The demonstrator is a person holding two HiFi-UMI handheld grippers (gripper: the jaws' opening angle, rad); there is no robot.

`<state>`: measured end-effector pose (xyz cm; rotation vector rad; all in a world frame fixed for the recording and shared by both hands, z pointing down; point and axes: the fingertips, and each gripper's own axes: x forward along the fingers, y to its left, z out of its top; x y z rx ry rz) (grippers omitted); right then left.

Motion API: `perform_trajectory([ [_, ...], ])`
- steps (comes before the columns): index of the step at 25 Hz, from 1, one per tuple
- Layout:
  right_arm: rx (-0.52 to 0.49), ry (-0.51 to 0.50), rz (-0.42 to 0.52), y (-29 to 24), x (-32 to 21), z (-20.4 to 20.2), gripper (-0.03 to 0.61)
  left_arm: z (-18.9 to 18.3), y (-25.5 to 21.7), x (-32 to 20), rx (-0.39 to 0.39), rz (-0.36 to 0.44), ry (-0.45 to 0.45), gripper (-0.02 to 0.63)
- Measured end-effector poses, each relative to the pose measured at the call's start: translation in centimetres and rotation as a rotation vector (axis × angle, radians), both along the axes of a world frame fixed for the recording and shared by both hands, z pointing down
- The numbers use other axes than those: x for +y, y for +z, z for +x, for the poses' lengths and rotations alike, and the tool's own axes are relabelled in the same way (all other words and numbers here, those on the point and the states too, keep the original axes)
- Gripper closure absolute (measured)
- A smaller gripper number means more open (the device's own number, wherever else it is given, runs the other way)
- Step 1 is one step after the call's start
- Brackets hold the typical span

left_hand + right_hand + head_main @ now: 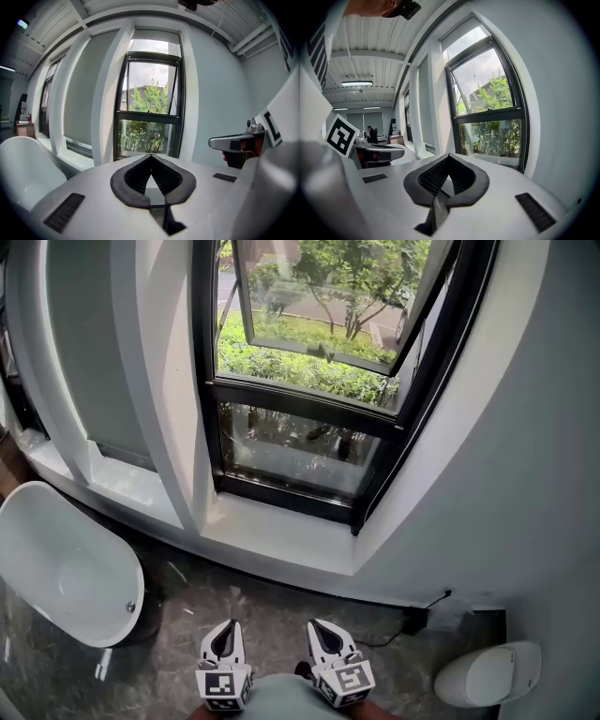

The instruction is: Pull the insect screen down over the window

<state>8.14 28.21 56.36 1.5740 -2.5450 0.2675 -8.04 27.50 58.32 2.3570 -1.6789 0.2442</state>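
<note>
The window (302,401) stands far ahead, its glass bare. The screen is not down and is probably rolled at the top, with only a thin cord (152,70) hanging there. Both the left gripper (225,628) and the right gripper (324,627) are near, low, closed and empty. Closed jaws may brush past so fine a cord, and a snatched pull might jam the screen.
</note>
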Motion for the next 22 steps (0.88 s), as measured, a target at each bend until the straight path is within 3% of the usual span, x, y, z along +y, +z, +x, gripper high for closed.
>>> perform_trajectory([
  [13,-0.008,-0.024,-0.008,0.0,0.5,-2.0,0.583,-1.7,-0.2,0.6,0.007,0.012,-0.009,0.6],
  [22,0.031,-0.05,-0.01,-0.1,1.0,-6.9,0.583,-6.7,0.1,1.8,0.019,0.02,-0.046,0.6],
])
